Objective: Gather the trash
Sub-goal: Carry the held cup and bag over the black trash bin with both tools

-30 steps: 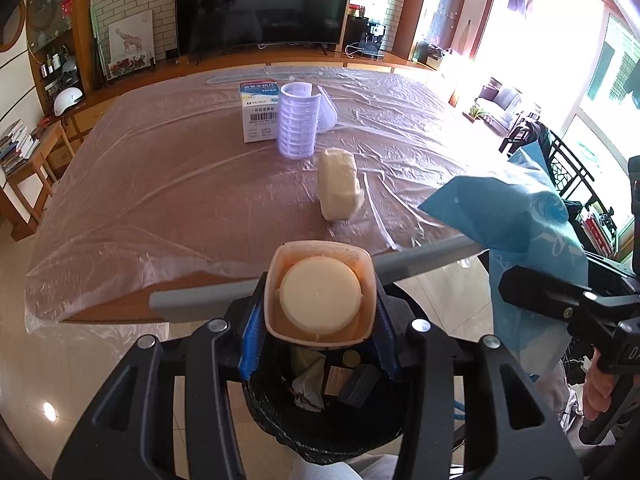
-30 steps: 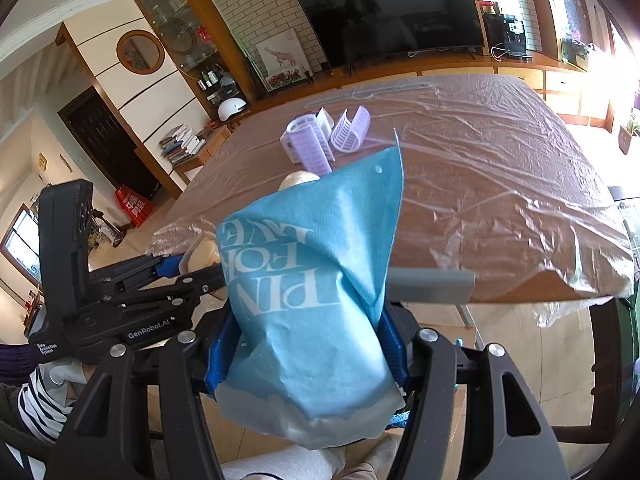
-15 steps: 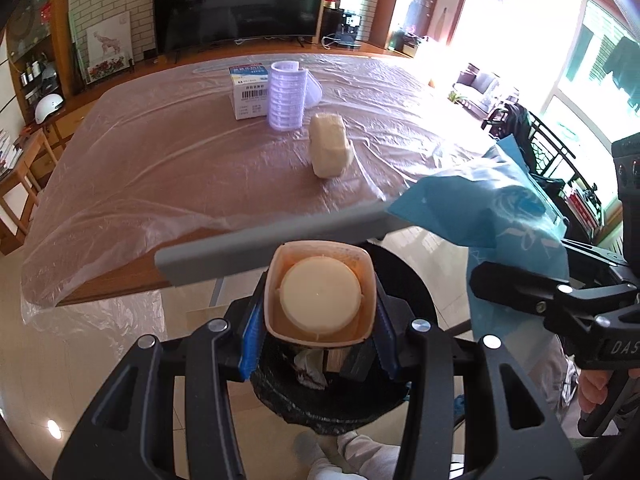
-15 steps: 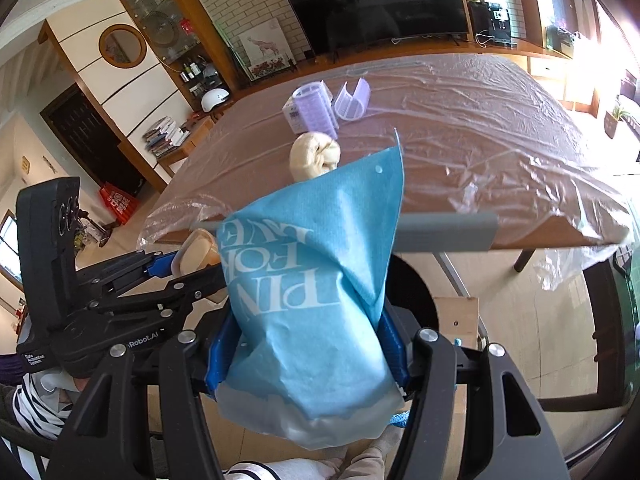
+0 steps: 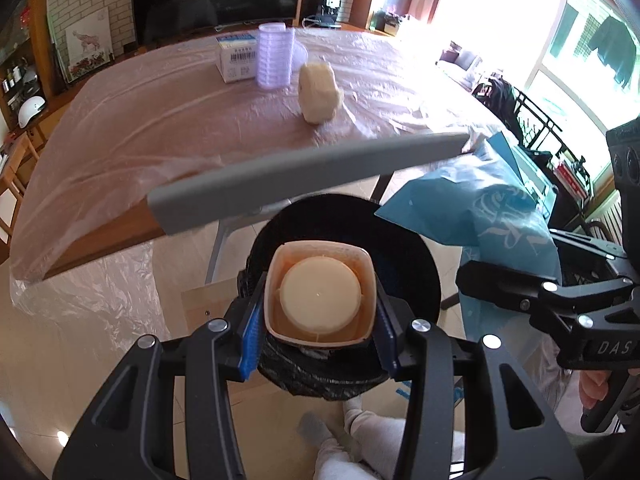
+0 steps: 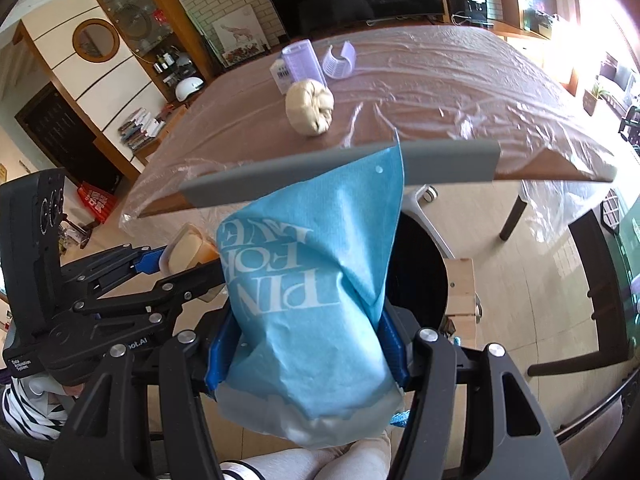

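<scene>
My left gripper (image 5: 318,320) is shut on a beige square plastic cup (image 5: 320,294) and holds it over the black-lined trash bin (image 5: 404,248) below the table edge. My right gripper (image 6: 308,344) is shut on a blue paper bag (image 6: 316,280) with white lettering, just right of the bin (image 6: 420,272); the bag also shows in the left wrist view (image 5: 480,208). A crumpled beige paper wad (image 5: 319,92) lies on the table, also seen in the right wrist view (image 6: 310,106).
The table (image 5: 140,132) is covered in clear plastic film. A purple ribbed cup (image 5: 273,56), a white box (image 5: 234,58) and a purple clip-like piece (image 6: 340,60) stand at the far side. A grey bar (image 5: 304,176) crosses in front. A dark chair (image 6: 592,280) stands right.
Both grippers have pulled back and risen from the table edge with their loads; the bin's opening now shows more fully beneath the cup and beside the bag.
</scene>
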`<state>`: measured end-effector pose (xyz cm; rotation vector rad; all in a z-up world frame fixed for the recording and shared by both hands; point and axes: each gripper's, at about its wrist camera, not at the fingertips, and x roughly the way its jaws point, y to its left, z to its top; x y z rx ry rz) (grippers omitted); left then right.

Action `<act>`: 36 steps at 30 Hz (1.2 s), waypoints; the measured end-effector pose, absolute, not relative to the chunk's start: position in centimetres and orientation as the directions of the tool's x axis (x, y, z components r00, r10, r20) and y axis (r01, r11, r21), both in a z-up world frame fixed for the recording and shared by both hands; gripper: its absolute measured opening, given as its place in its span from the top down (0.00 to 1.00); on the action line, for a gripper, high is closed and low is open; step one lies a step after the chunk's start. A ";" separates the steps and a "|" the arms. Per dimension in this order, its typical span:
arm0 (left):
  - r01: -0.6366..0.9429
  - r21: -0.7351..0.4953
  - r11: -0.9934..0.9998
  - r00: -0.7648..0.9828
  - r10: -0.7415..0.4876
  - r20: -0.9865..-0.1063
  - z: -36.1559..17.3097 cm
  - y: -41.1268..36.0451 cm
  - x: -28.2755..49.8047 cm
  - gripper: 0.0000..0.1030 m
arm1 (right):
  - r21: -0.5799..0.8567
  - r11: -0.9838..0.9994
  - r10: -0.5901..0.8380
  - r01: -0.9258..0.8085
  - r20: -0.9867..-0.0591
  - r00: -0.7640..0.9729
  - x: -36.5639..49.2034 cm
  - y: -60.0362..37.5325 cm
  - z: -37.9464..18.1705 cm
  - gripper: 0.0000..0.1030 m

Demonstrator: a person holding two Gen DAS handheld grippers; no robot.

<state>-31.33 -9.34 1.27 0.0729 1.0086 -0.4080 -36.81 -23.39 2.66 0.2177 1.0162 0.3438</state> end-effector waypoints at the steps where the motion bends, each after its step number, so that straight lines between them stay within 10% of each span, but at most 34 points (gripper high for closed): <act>1: 0.368 -0.122 0.922 0.459 -0.294 -0.838 1.0 -9.4 -31.5 0.54 | 0.336 0.925 0.378 -0.174 -0.795 0.474 -36.8 -23.4 2.4 0.43; 36: 0.278 -0.066 0.958 0.337 -0.161 -0.928 -7.7 -13.6 -28.1 0.54 | 0.292 0.921 0.359 -0.256 -0.892 0.273 -29.9 -24.0 -6.5 0.43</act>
